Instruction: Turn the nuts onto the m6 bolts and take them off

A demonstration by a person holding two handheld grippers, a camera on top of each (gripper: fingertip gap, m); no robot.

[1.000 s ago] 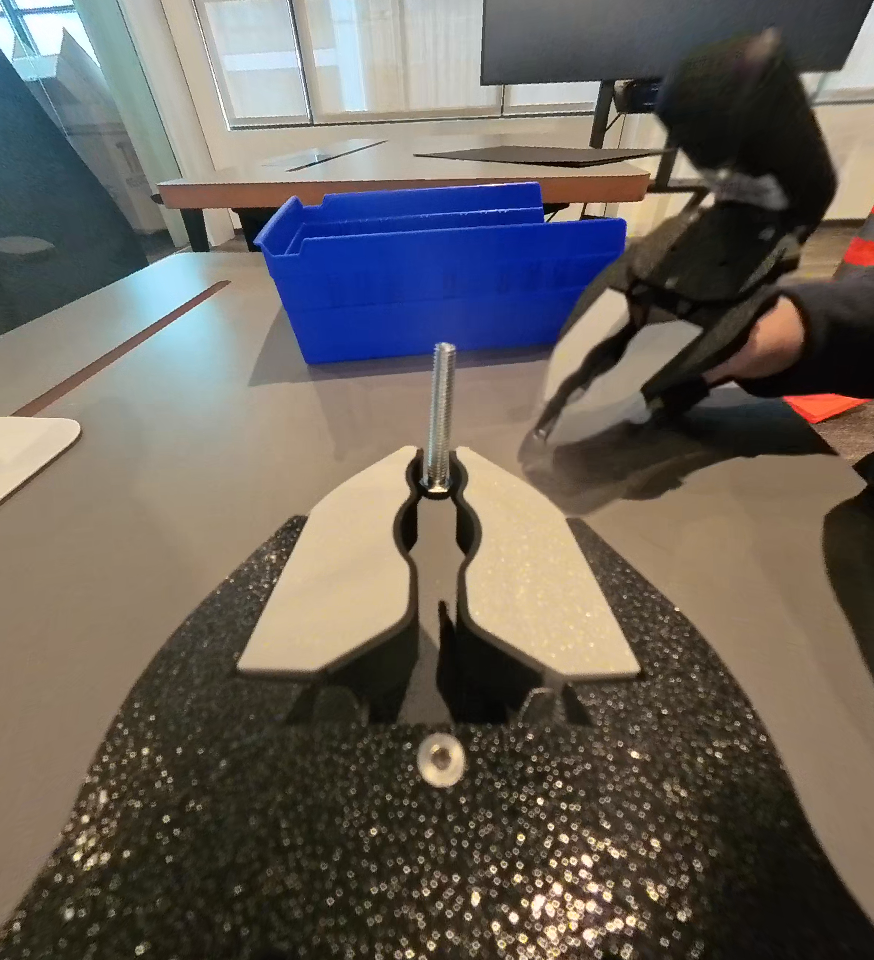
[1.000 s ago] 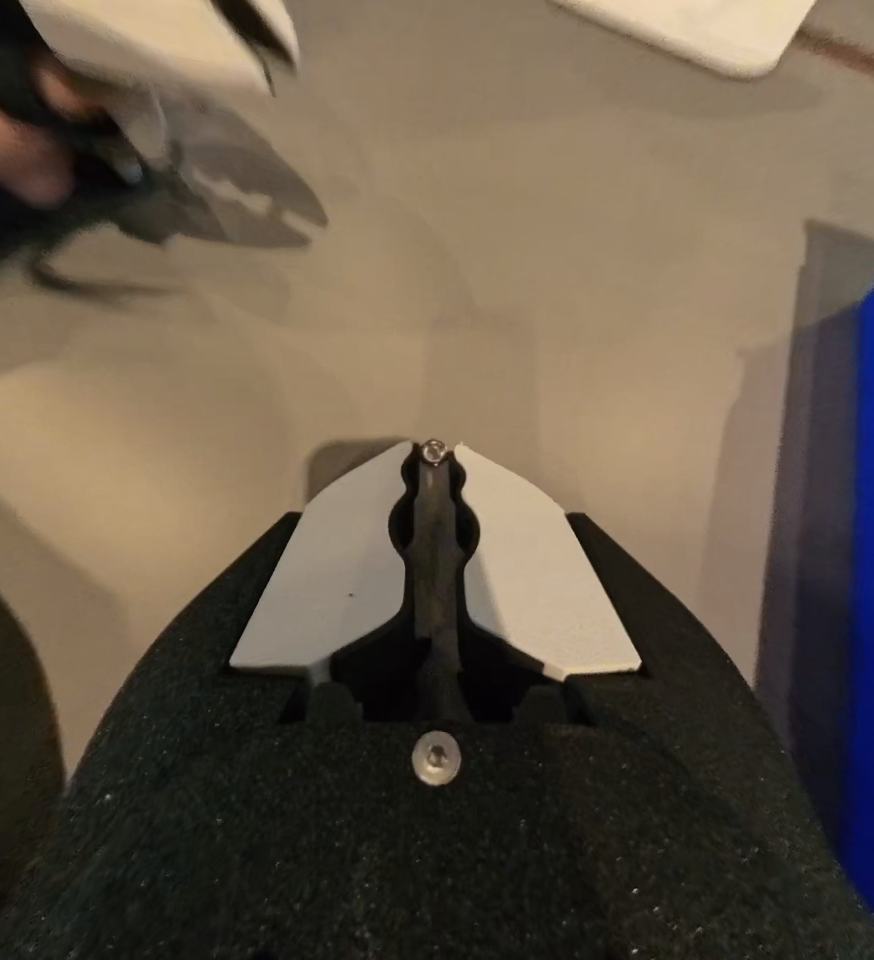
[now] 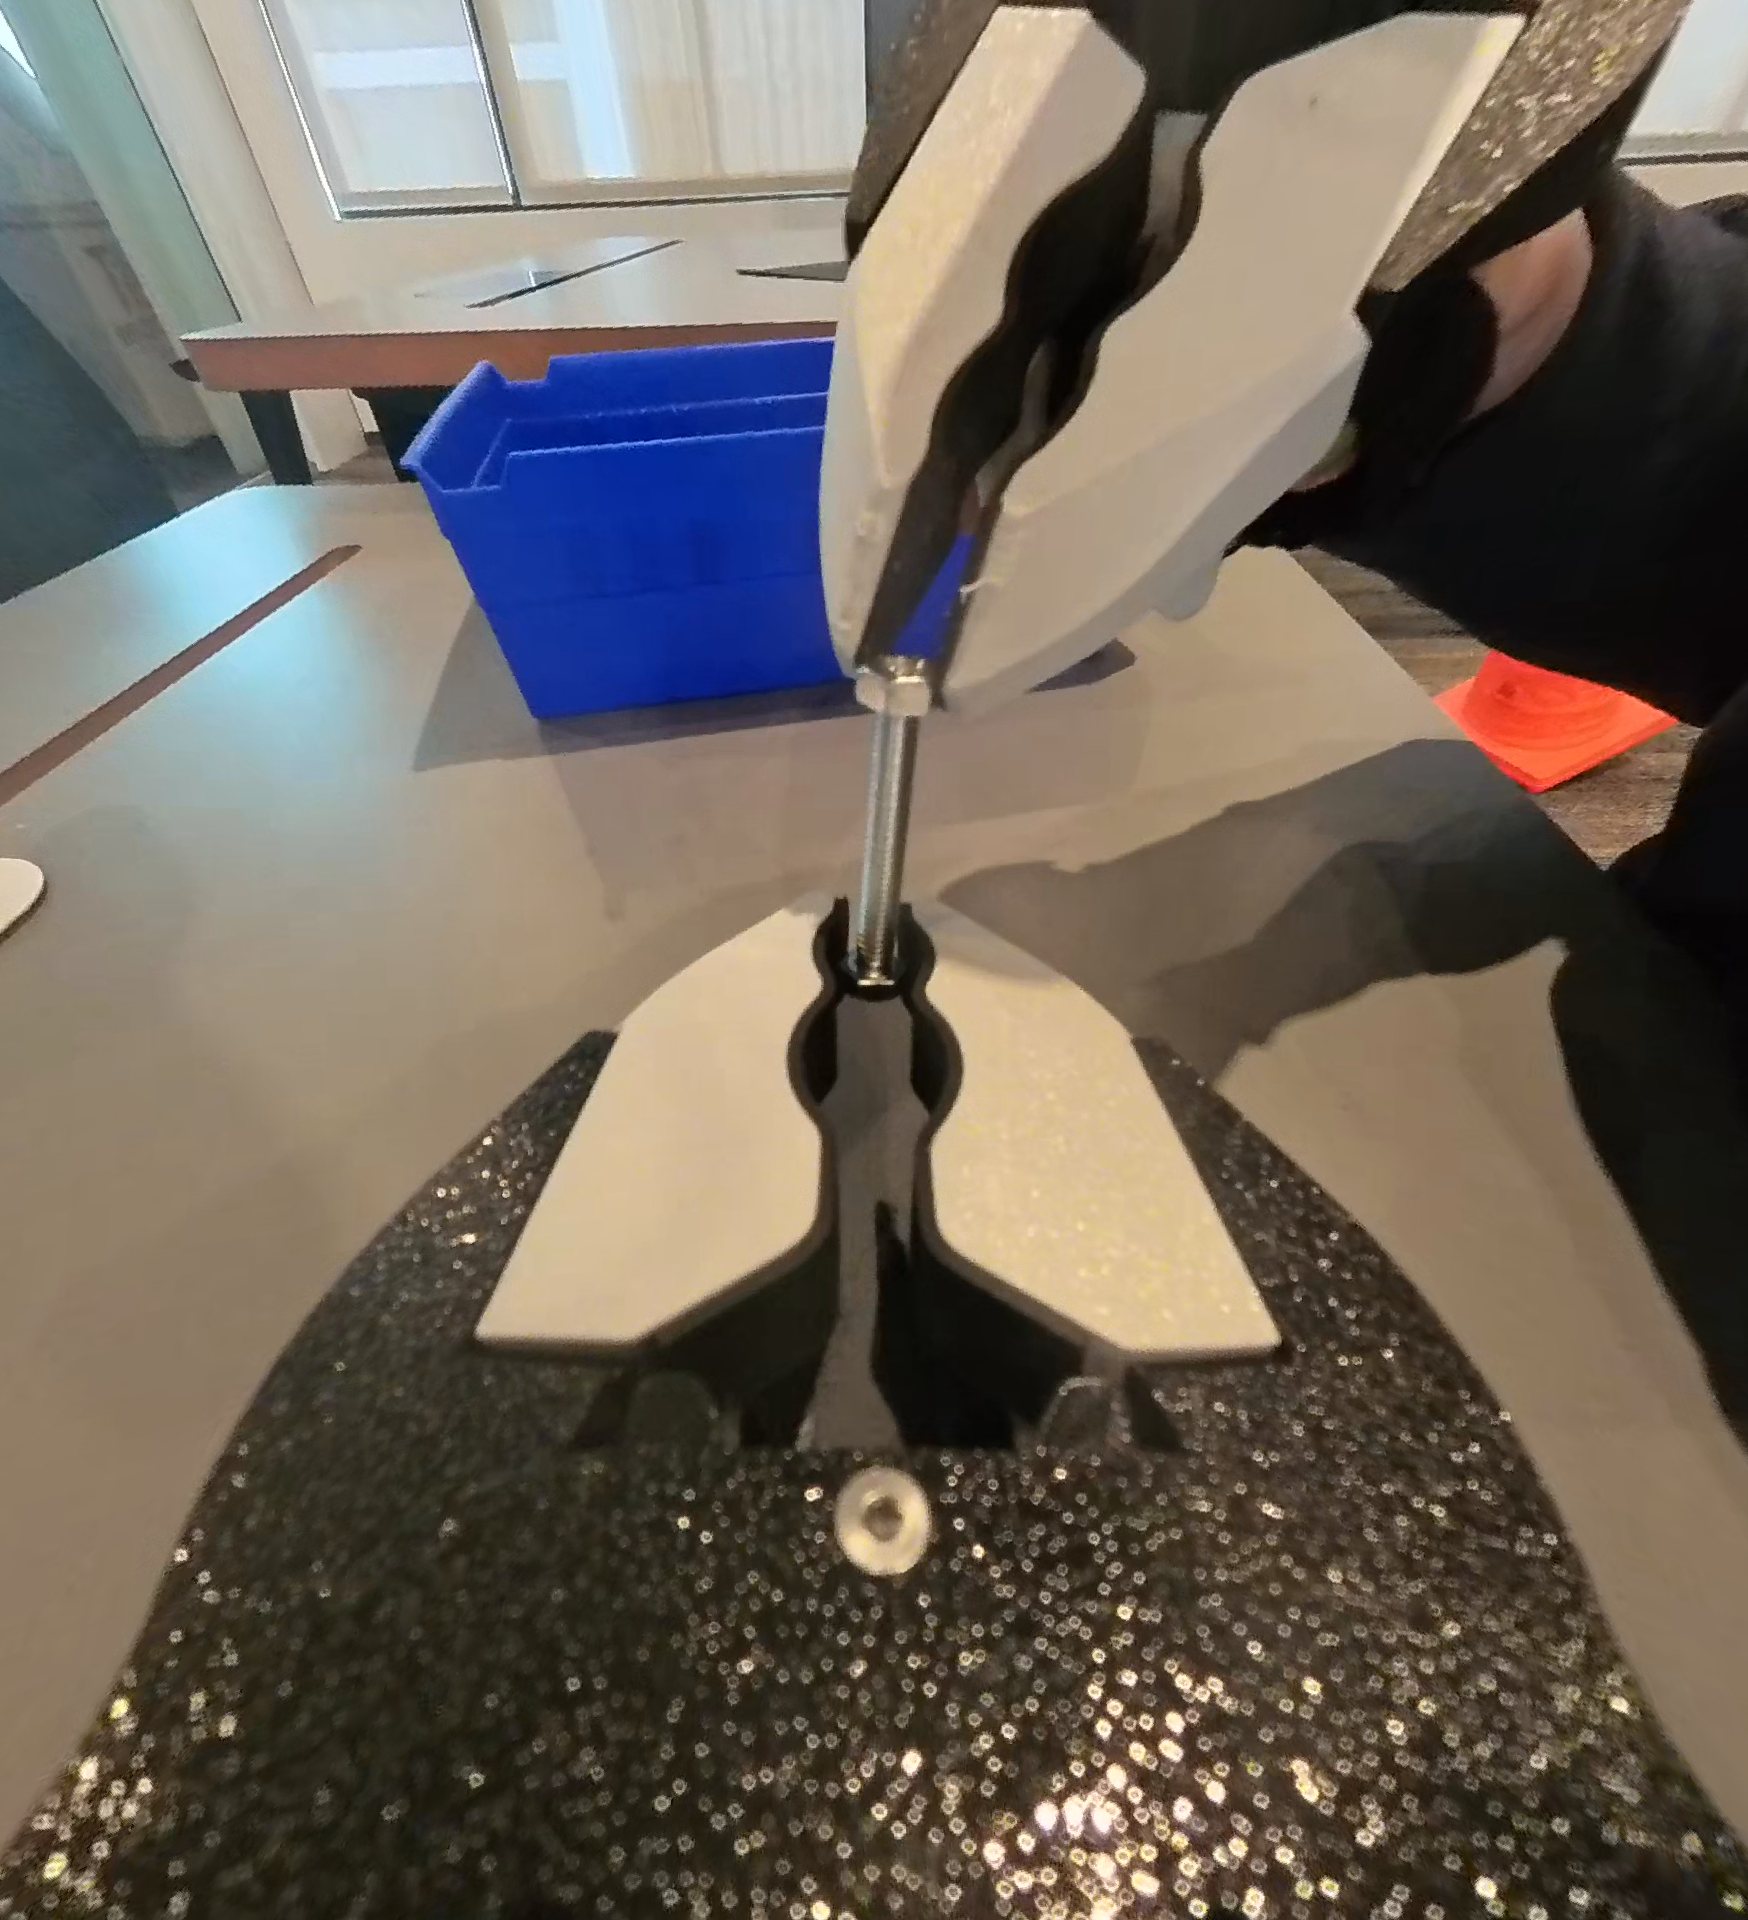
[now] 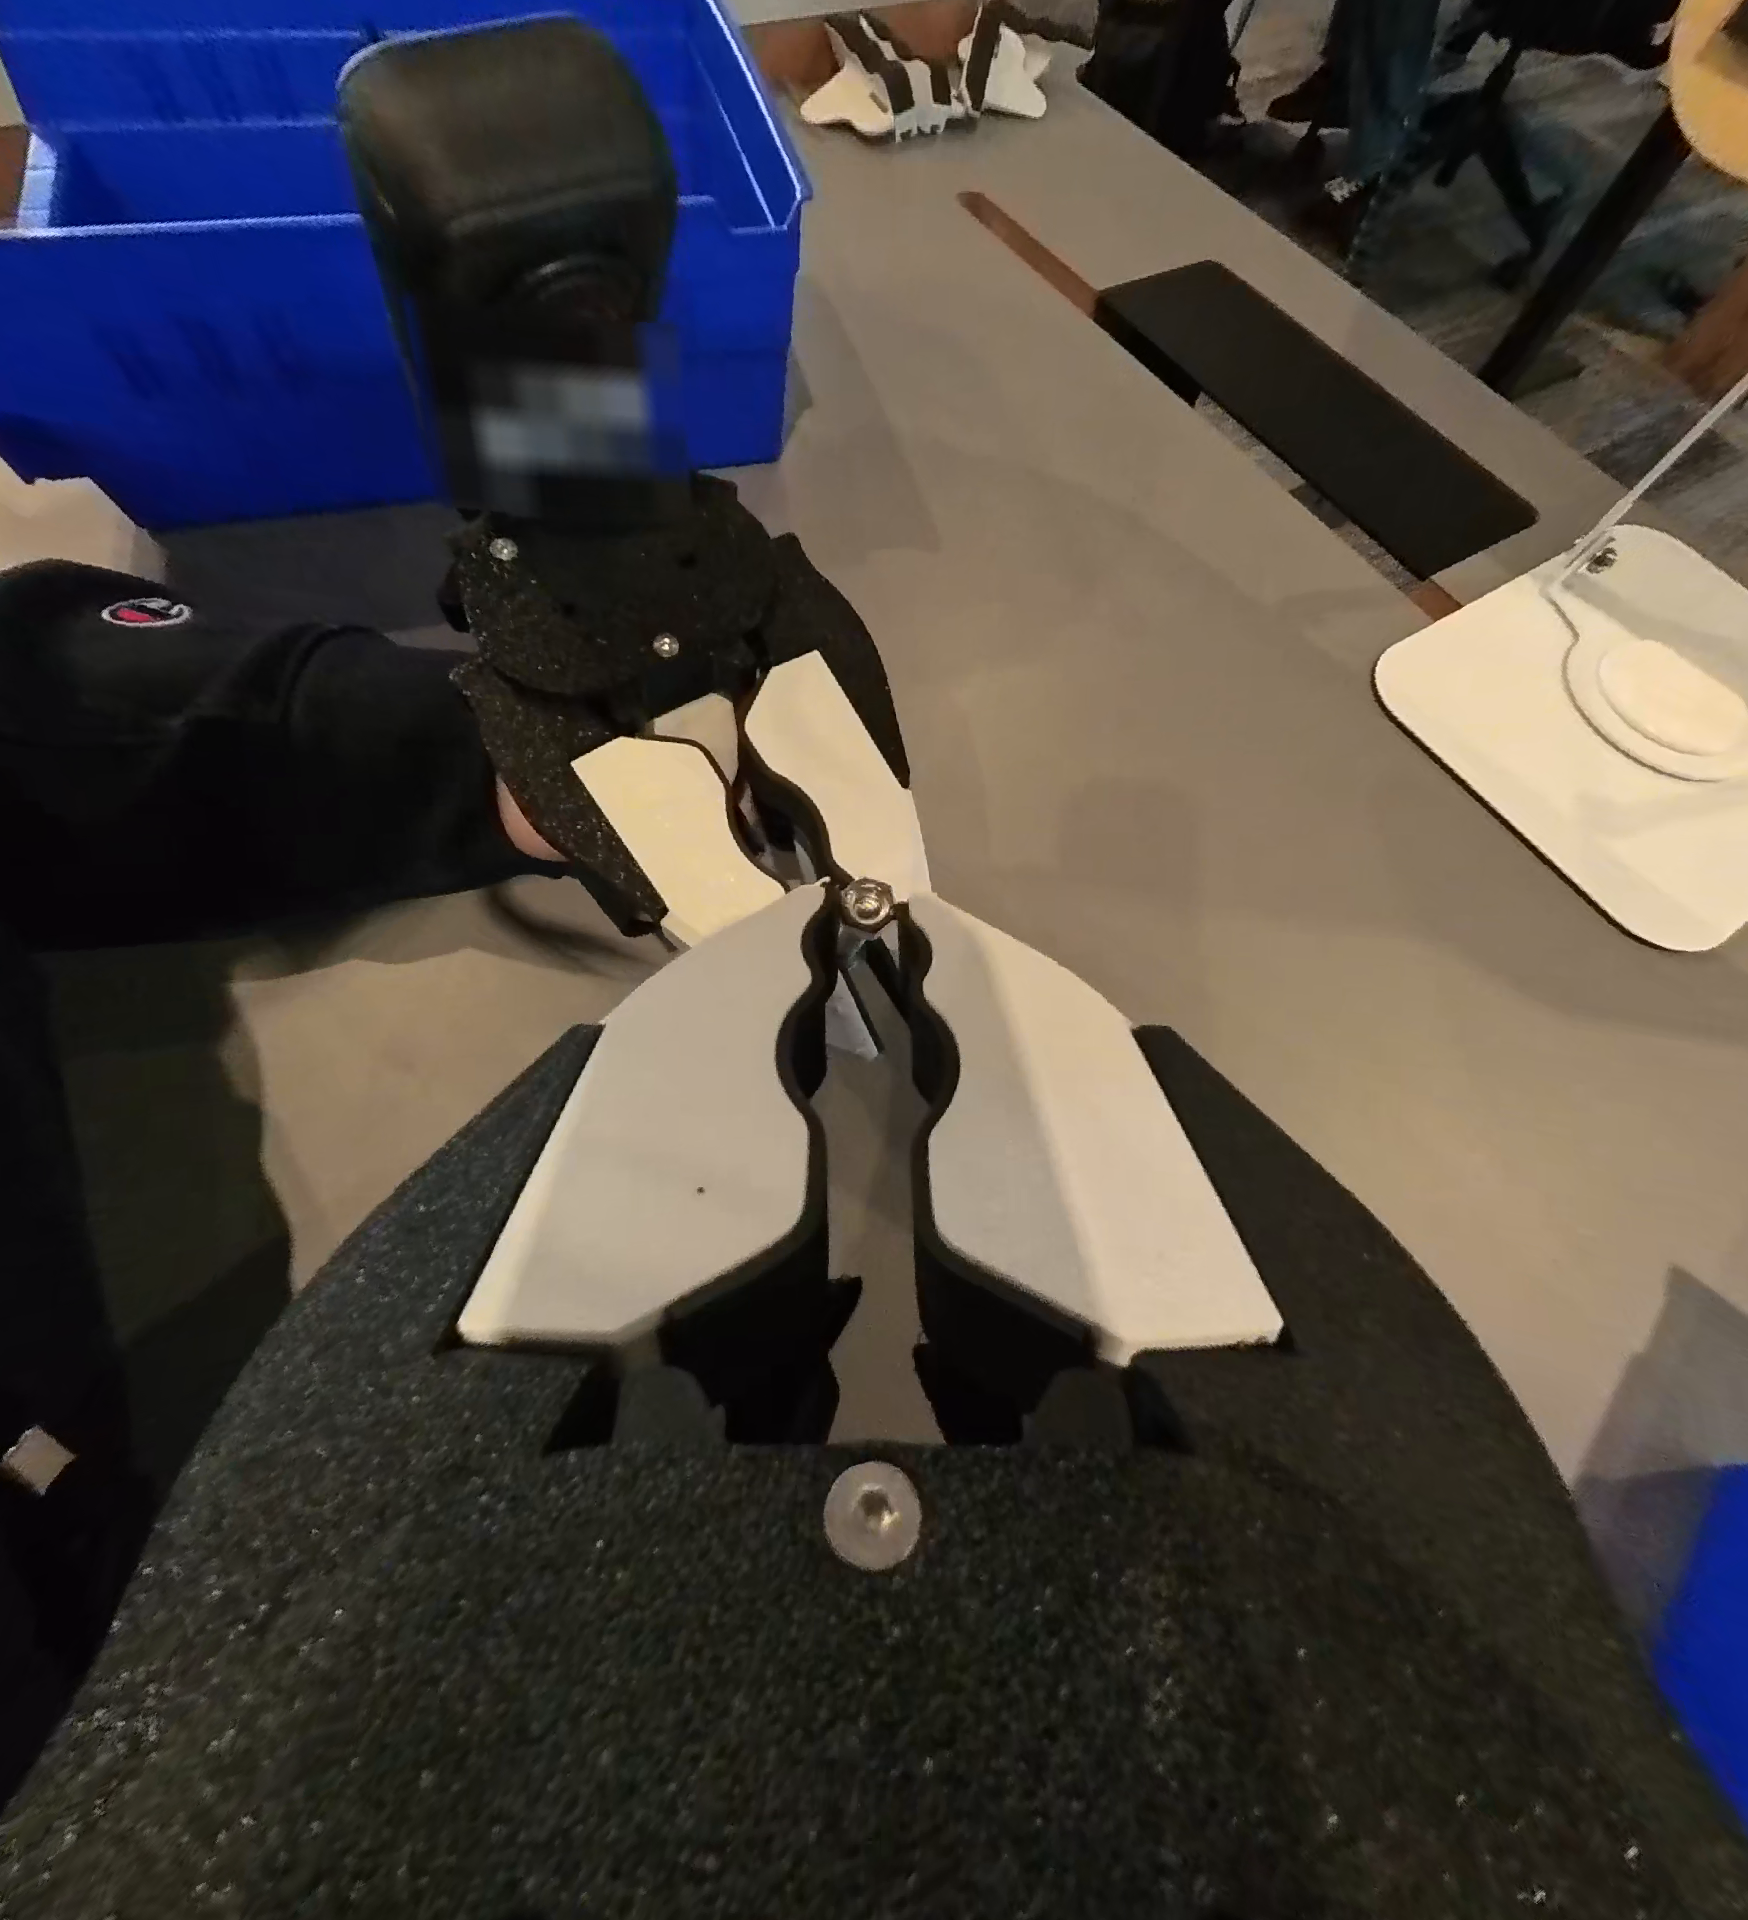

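Steel bolt [image 3: 882, 831] stands upright, pinched at its base by the left hand-held gripper [image 3: 875, 971]; the right hand-held gripper [image 3: 911, 681] pinches a small, slippery nut [image 4: 866, 902] atop it, best held by its flats.

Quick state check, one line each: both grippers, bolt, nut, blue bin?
left gripper: shut on the bolt's lower end.
bolt: upright, threaded end up, held off the table.
right gripper: shut on the nut, pointing down over the bolt.
nut: at the bolt's top end; how far threaded, cannot tell.
blue bin: upright on the table, contents not visible.
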